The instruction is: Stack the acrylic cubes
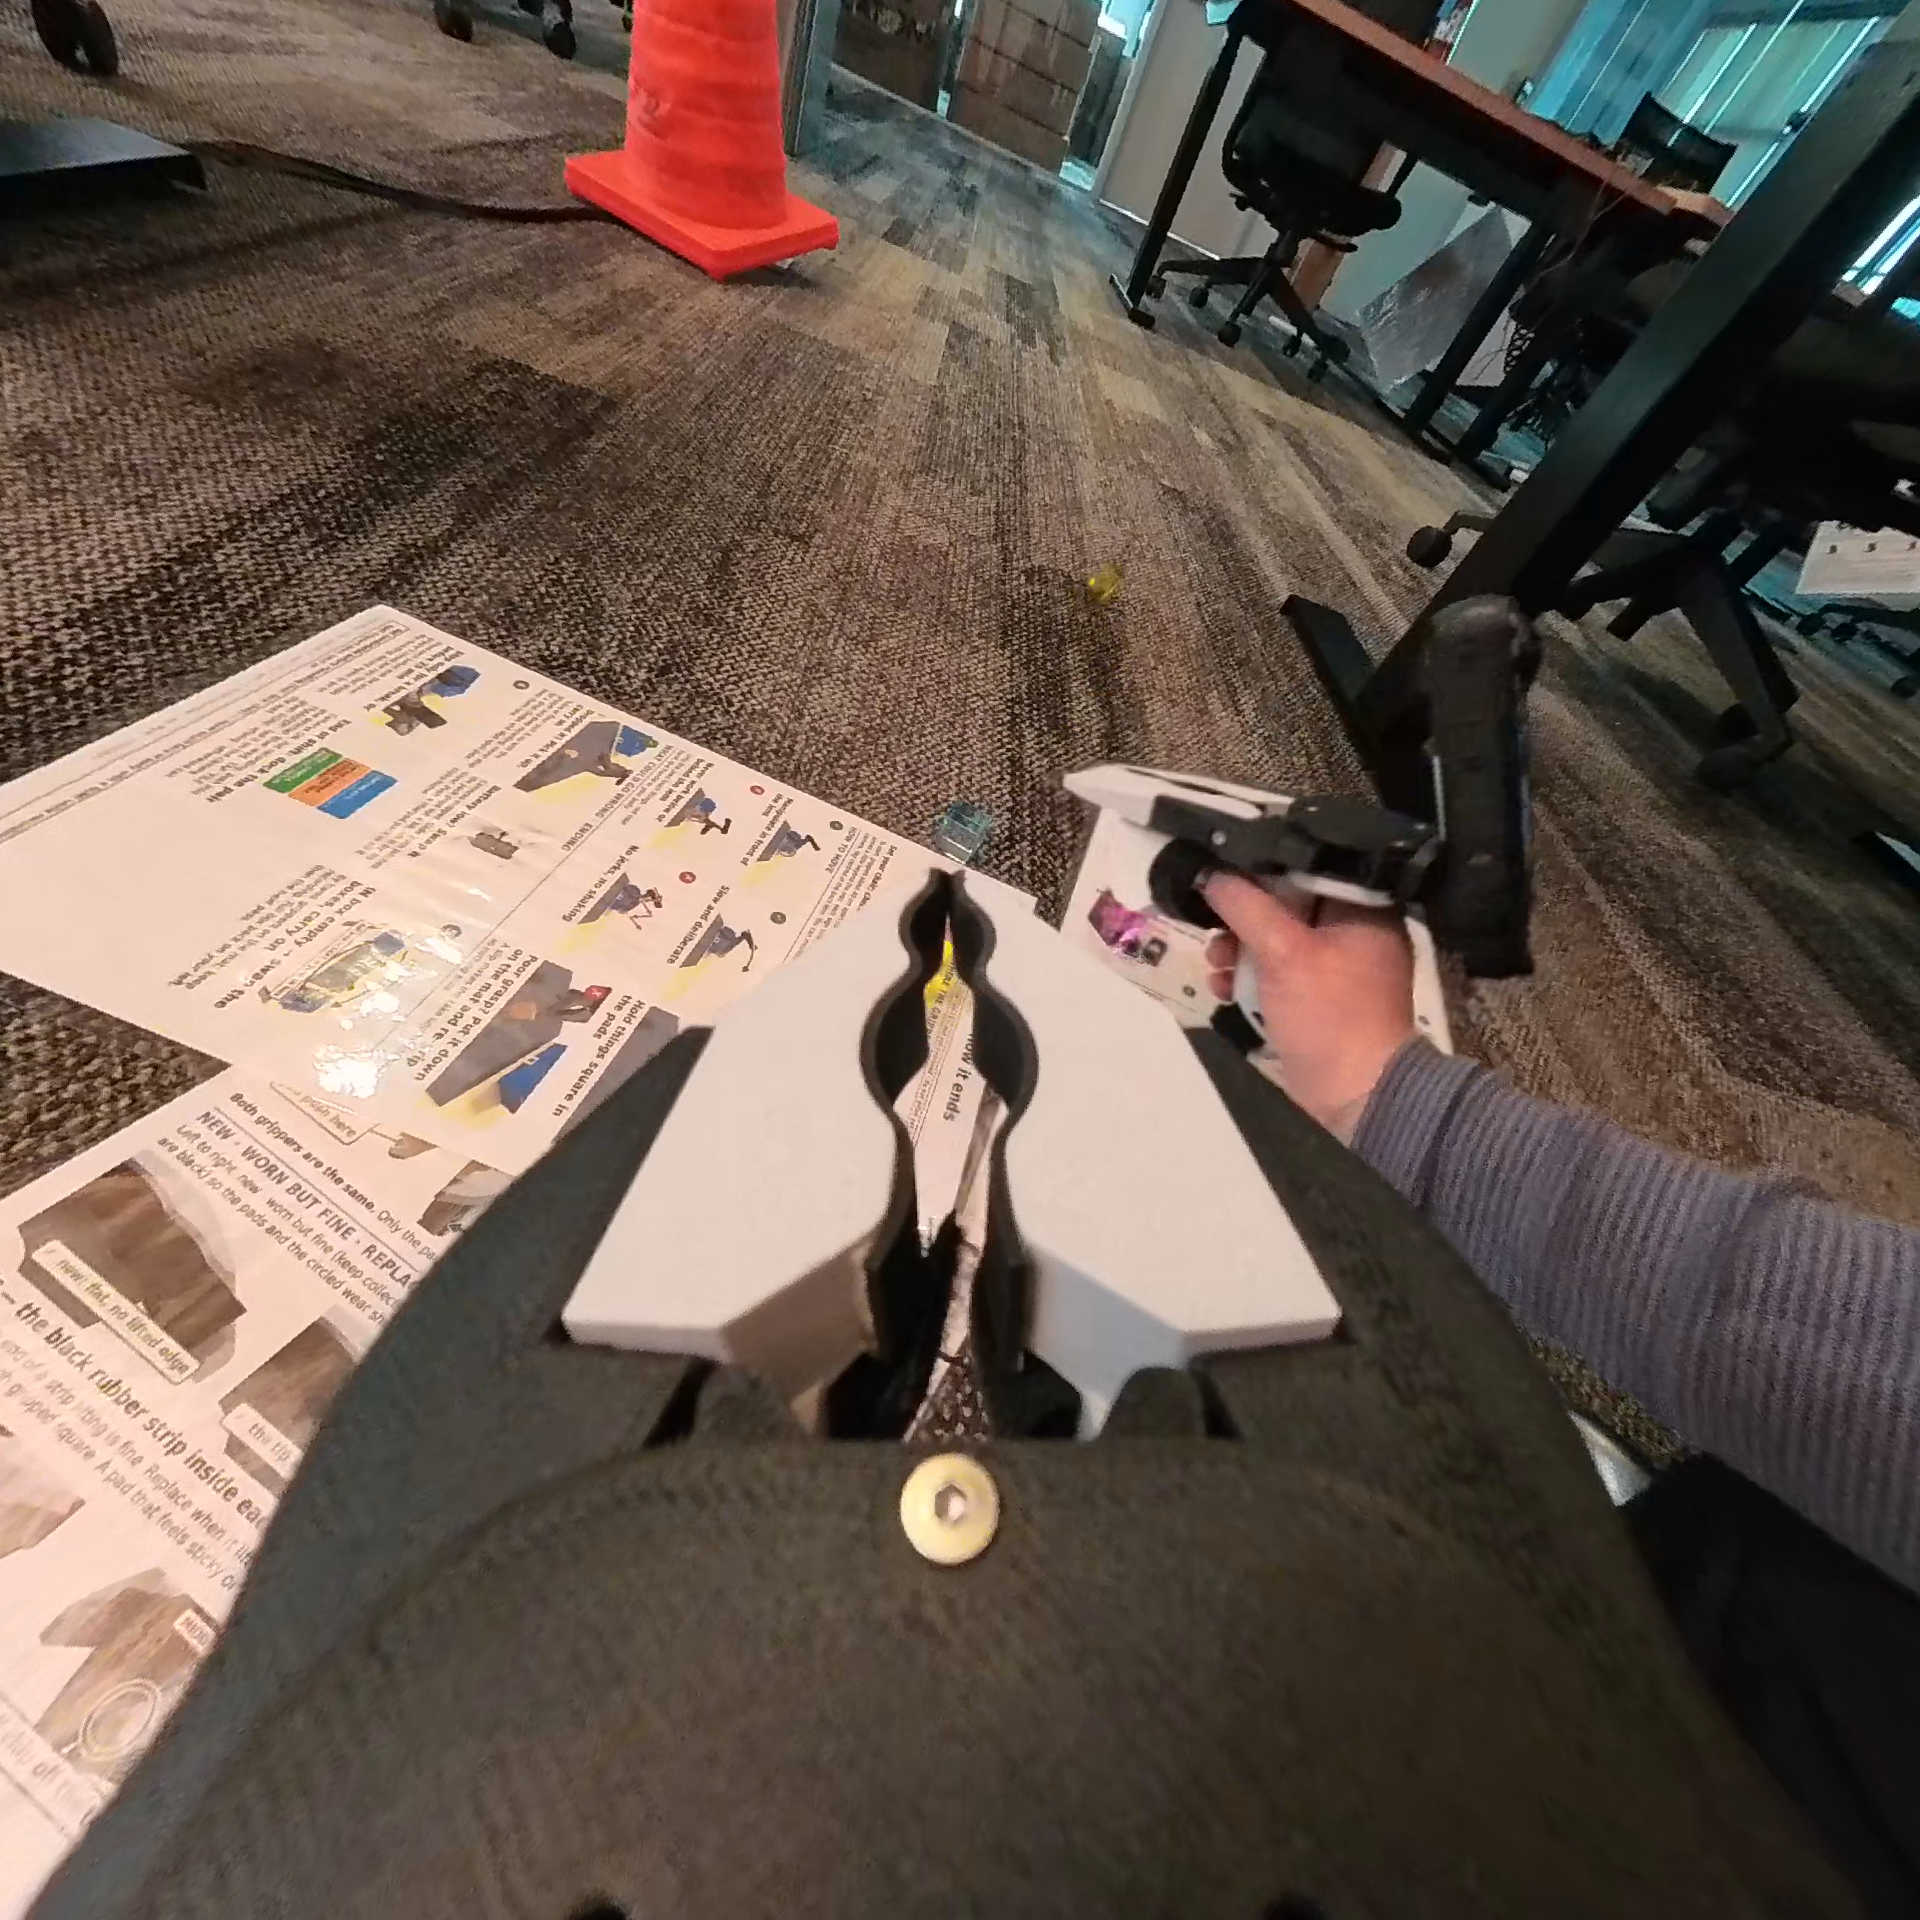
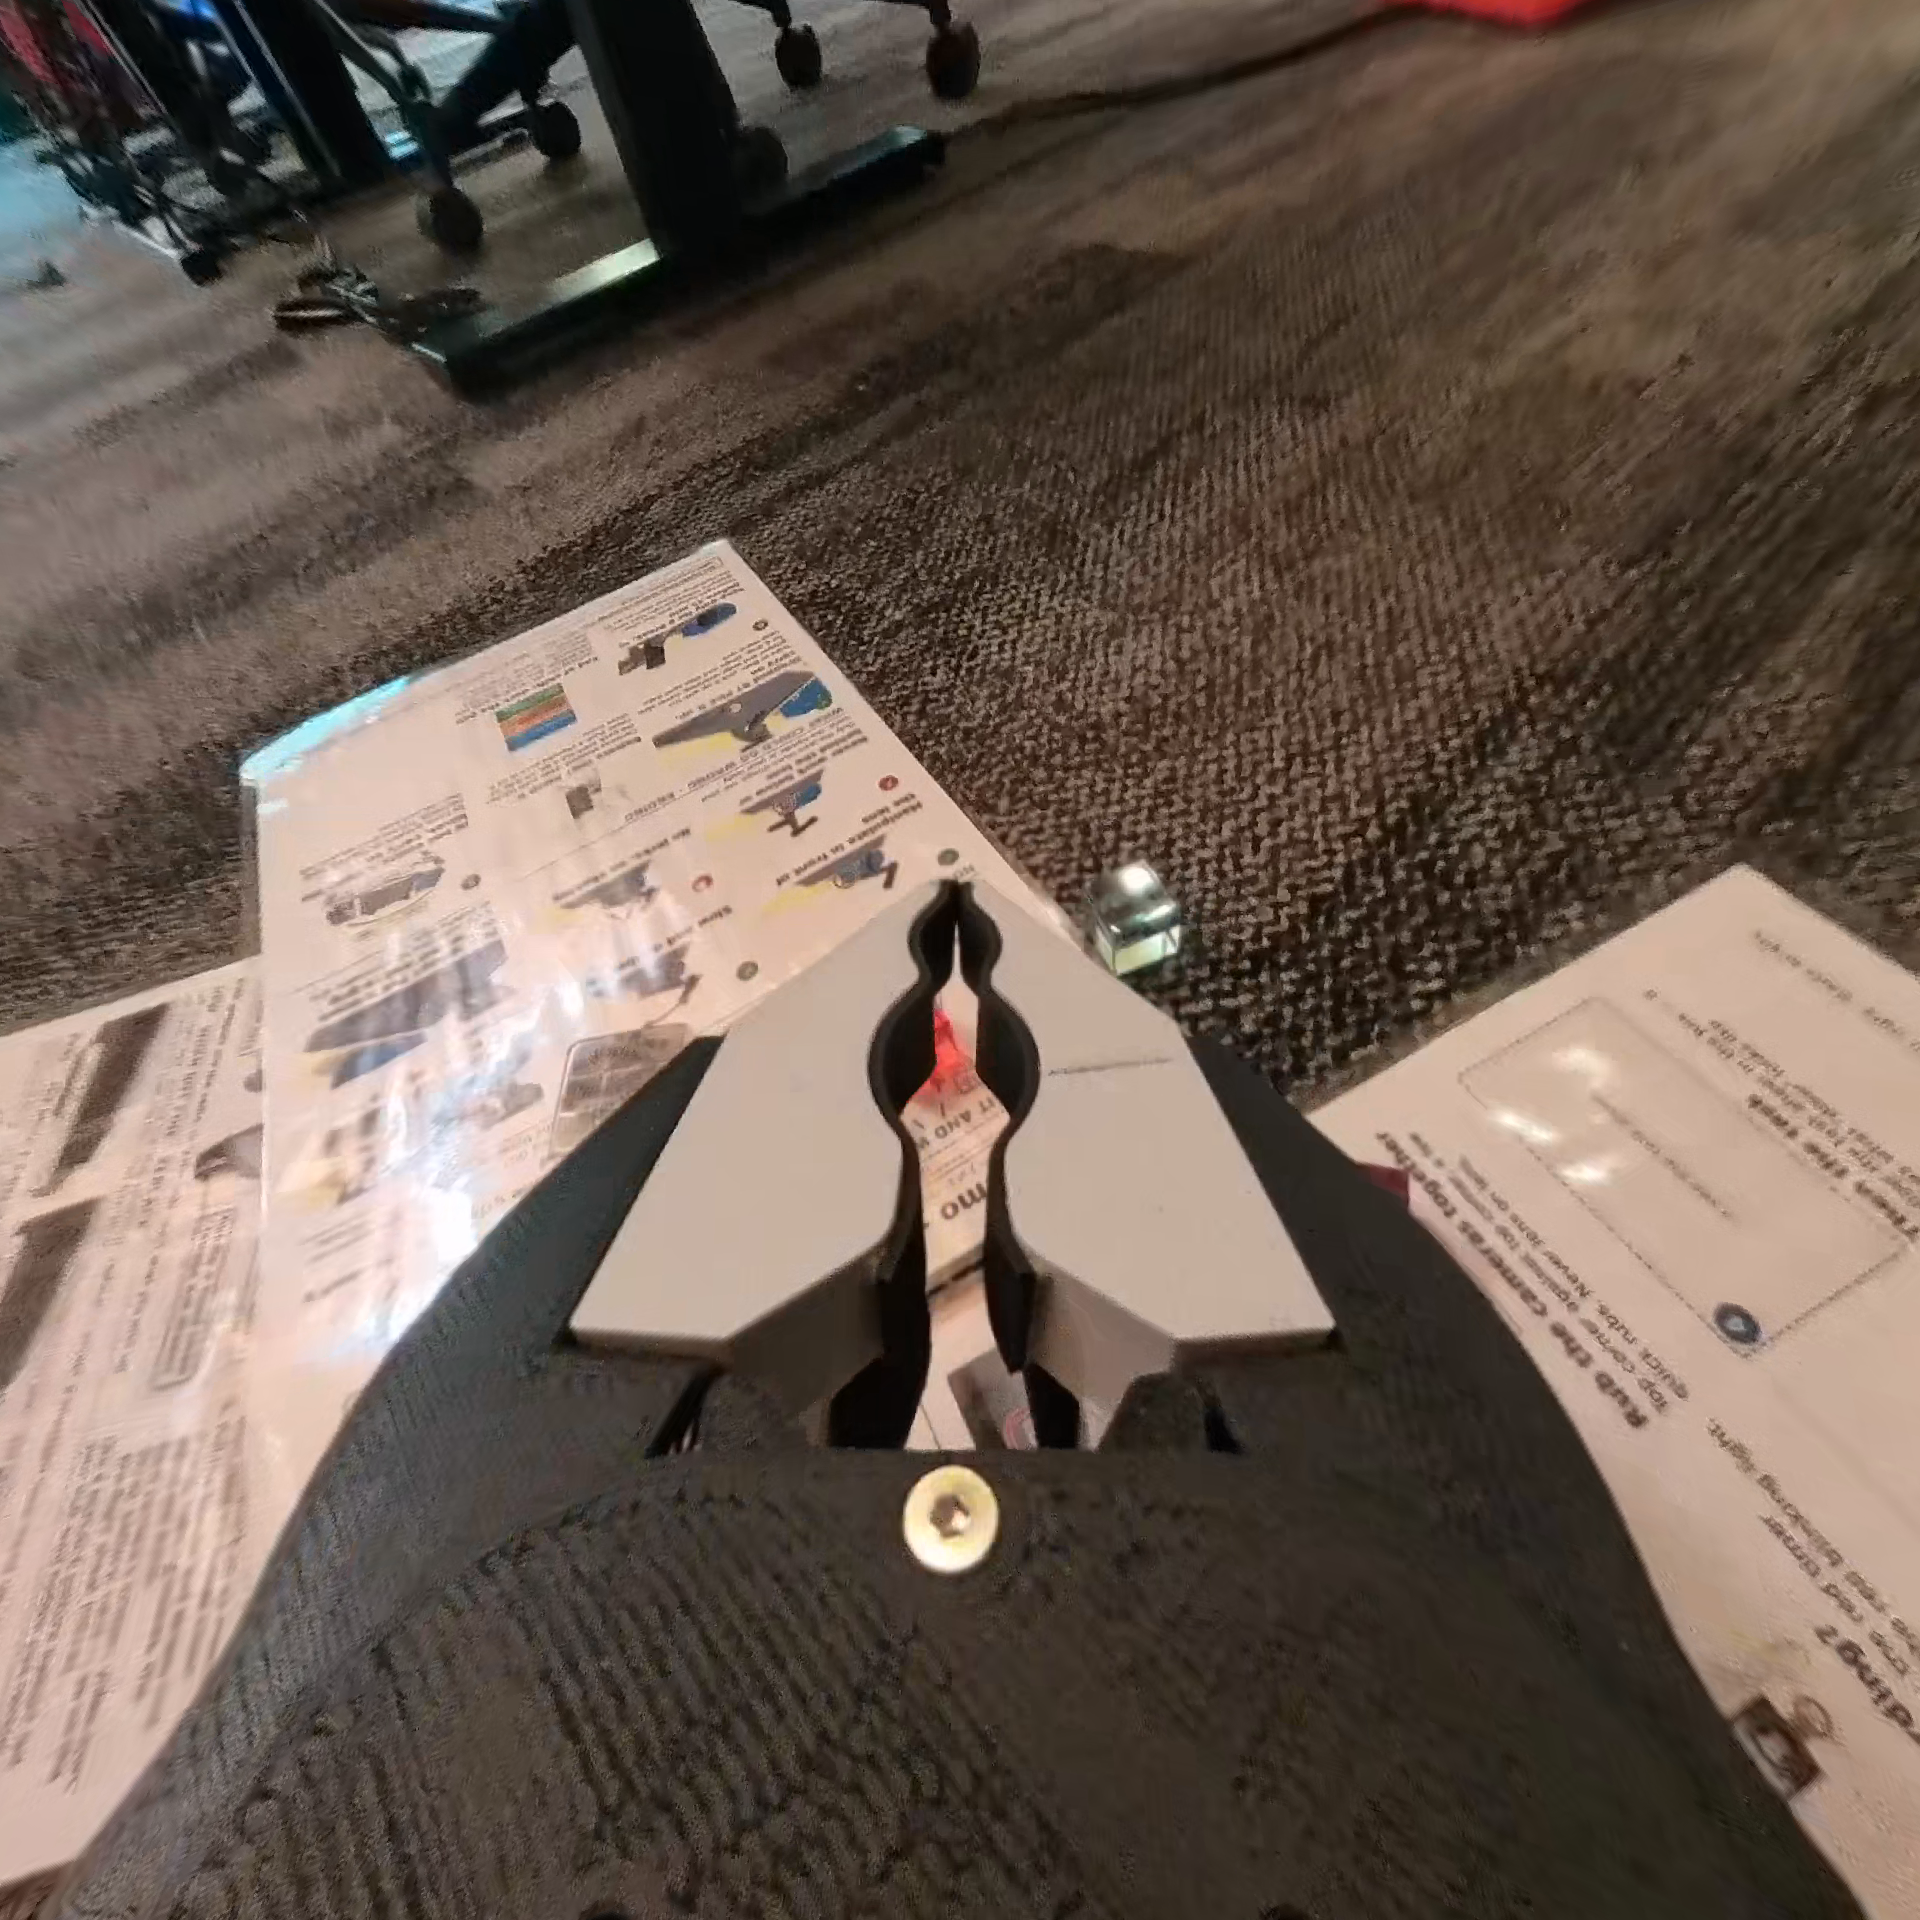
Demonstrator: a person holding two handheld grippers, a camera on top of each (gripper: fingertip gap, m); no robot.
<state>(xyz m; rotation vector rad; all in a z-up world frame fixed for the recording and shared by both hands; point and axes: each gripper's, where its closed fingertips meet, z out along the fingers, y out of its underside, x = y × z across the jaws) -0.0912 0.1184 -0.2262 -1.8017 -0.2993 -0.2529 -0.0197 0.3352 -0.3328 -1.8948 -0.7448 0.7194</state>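
The left gripper hangs low over a laminated sheet on the carpet; its grey fingers meet at the tips, clenched on nothing, with only print showing through the wavy slot behind them. Just past the tips at 1 o'clock a small clear blue cube sits on the carpet, beside the sheet's edge and apart from the fingers. Farther out at 1 o'clock lies a small yellow piece. At 3 o'clock a hand in a grey striped sleeve grips the right gripper, which points toward 9 o'clock over a white sheet. An orange cone stands at 11 o'clock, far off; desks and office chairs fill the 1 to 2 o'clock background.

In the right wrist view the right gripper's tips are also pressed together, bare; they hover over the corner of the same laminated sheet. The cube stands on the carpet at 2 o'clock of the tips, just beside them, not touching. Another sheet lies at 4 o'clock and a third at 8 o'clock; a black desk foot and chair casters show at 11 o'clock, blurred.
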